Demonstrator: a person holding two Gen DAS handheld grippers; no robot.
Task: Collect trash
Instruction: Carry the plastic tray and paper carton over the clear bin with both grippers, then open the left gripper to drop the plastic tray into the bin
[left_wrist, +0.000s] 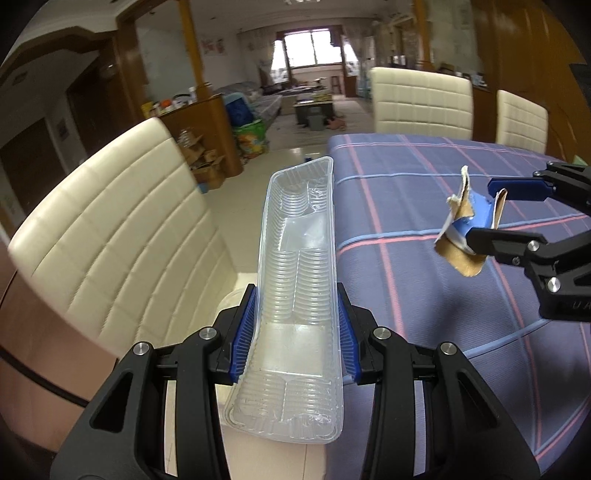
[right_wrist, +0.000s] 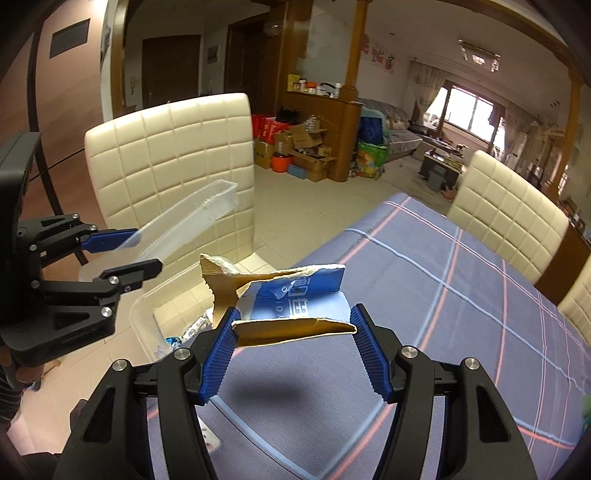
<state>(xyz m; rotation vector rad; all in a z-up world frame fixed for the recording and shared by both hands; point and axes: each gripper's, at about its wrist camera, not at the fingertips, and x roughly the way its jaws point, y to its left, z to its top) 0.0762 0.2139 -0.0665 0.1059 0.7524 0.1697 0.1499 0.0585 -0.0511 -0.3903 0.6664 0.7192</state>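
Observation:
My left gripper (left_wrist: 295, 314) is shut on a long clear plastic tray (left_wrist: 299, 266), its blue pads pressing both long sides; the tray juts past the table's left edge. From the right wrist view the same left gripper (right_wrist: 144, 247) and clear tray (right_wrist: 184, 225) hang at the left, in front of a chair. My right gripper (right_wrist: 293, 321) is shut on a torn blue-and-brown cardboard box piece (right_wrist: 291, 299), held above the tablecloth. In the left wrist view that right gripper (left_wrist: 484, 206) holds the cardboard piece (left_wrist: 463, 229) at the right.
A purple plaid tablecloth (left_wrist: 424, 206) covers the table. Cream padded chairs stand at the left (left_wrist: 110, 240) and the far side (left_wrist: 421, 99). A clear plastic bin (right_wrist: 162, 314) with some trash sits beside the table's left edge, below the grippers. Floor tiles (right_wrist: 295, 195) lie beyond.

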